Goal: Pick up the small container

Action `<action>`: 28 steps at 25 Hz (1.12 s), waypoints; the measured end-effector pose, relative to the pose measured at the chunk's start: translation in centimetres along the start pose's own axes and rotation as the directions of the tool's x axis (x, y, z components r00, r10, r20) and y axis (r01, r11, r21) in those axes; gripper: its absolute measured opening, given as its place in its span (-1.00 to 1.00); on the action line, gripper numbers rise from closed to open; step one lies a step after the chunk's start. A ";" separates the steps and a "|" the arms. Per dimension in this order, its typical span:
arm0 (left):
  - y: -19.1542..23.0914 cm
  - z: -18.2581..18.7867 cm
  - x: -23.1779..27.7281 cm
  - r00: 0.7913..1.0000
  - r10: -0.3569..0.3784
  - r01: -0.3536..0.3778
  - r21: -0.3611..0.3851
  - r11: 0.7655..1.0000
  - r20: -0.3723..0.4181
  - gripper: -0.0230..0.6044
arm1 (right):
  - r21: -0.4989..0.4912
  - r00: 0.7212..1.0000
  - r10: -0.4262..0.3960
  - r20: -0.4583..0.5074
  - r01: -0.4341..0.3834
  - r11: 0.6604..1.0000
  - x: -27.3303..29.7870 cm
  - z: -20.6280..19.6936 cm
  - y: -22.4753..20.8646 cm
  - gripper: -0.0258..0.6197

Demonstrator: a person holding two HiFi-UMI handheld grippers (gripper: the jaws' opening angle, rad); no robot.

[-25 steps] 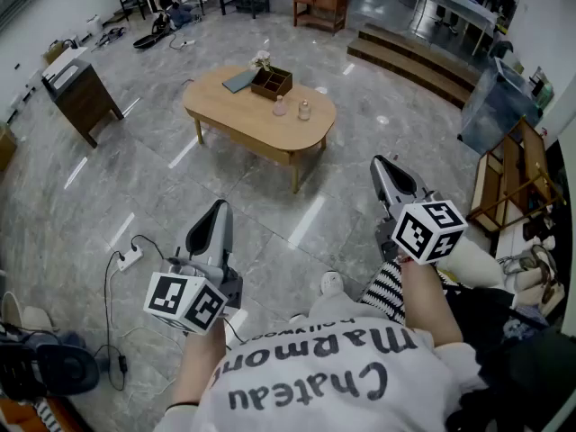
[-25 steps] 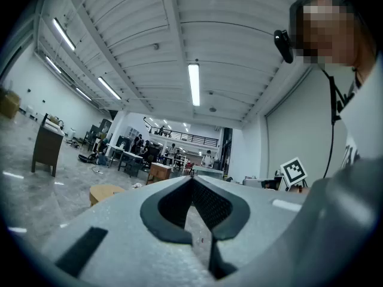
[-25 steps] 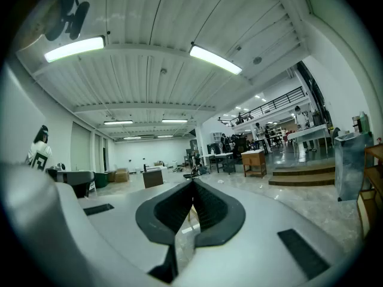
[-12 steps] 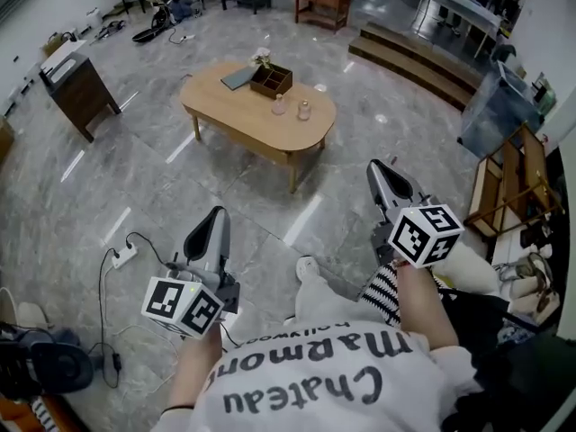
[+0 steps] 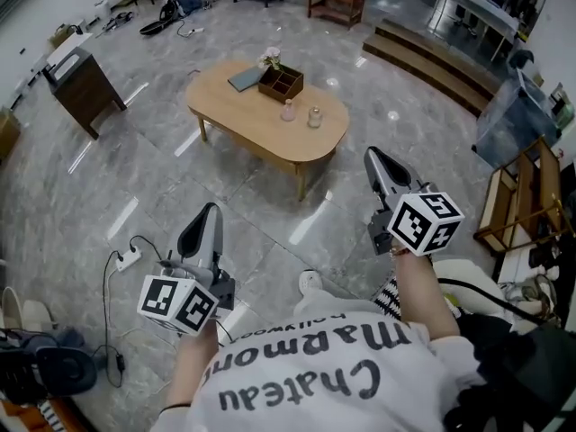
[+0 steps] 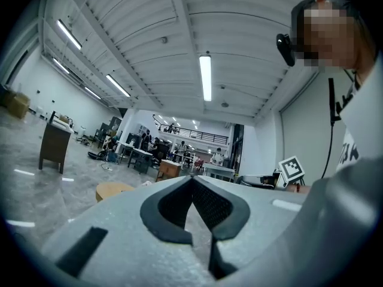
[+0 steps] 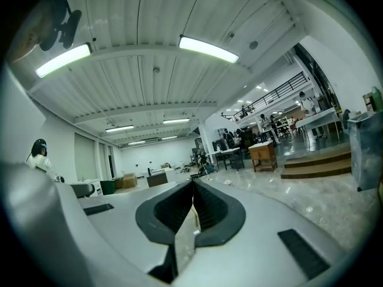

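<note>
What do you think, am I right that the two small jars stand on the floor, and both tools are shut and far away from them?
Not quite. The pink jar and the clear jar stand on the oval wooden table, not on the floor; the head view shows this. The rest holds: the left tool and the right tool are shut and far away from them.

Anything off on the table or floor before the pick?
Nothing stands out. On the oval table the pink jar, clear jar and wooden organizer look upright, with nothing spilled. Only a power strip with its loose cable lies on the floor.
</note>
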State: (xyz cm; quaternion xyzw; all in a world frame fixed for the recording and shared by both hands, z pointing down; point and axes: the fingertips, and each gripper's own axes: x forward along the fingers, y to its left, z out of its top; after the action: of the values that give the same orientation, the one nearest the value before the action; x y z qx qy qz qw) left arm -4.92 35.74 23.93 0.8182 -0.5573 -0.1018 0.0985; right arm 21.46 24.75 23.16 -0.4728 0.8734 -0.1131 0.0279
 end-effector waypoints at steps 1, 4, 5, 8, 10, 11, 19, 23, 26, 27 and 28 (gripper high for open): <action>0.7 0.0 1.1 1.000 0.020 -0.020 -0.002 1.000 0.002 -0.88 | -0.003 1.000 0.003 -0.004 -0.003 1.000 1.2 0.2 -0.7 -0.88; 2.7 -0.3 4.0 0.995 0.095 -0.095 0.010 0.995 -0.005 -0.88 | 0.005 1.000 0.010 -0.003 -0.010 1.000 4.5 1.3 -3.2 -0.88; 3.2 -0.4 4.9 0.994 0.112 -0.112 0.011 0.994 -0.007 -0.88 | 0.013 1.000 0.014 0.001 -0.014 1.000 5.5 1.8 -4.1 -0.88; 4.9 -0.3 7.4 0.987 0.161 -0.161 0.000 0.987 0.016 -0.88 | 0.039 0.999 0.032 0.002 -0.032 0.999 8.2 2.7 -6.5 -0.88; 5.9 -0.1 9.1 0.982 0.183 -0.183 -0.019 0.983 0.041 -0.88 | 0.043 0.999 0.042 -0.015 -0.041 0.998 10.1 2.7 -7.9 -0.88; 6.2 0.0 9.9 0.982 0.181 -0.179 -0.036 0.983 0.052 -0.88 | 0.042 0.999 0.047 -0.025 -0.046 0.998 10.9 2.6 -8.5 -0.88; 6.9 -0.6 14.7 0.983 0.171 -0.165 -0.083 0.983 0.071 -0.88 | 0.051 0.996 0.072 -0.044 -0.070 0.996 15.4 2.1 -11.6 -0.88; 7.0 -1.6 16.5 0.989 0.145 -0.142 -0.094 0.985 0.031 -0.88 | 0.067 0.996 0.066 -0.054 -0.063 0.996 17.1 1.4 -12.6 -0.88; 7.9 -1.7 17.5 0.989 0.145 -0.142 -0.094 0.985 0.016 -0.88 | 0.072 0.996 0.062 -0.072 -0.056 0.996 18.6 0.7 -13.1 -0.88; 8.5 -1.8 17.8 0.989 0.148 -0.147 -0.097 0.984 0.010 -0.88 | 0.076 0.995 0.059 -0.080 -0.053 0.996 19.2 0.4 -13.3 -0.88; 9.0 -1.9 18.1 0.988 0.152 -0.151 -0.100 0.983 0.003 -0.88 | 0.083 0.994 0.058 -0.088 -0.050 0.995 19.8 0.0 -13.4 -0.88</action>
State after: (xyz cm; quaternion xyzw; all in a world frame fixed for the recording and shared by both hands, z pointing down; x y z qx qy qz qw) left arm -5.99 15.72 27.19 0.7670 -0.6125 -0.1263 0.1436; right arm 21.57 1.20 27.30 -0.4419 0.8810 -0.1687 0.0103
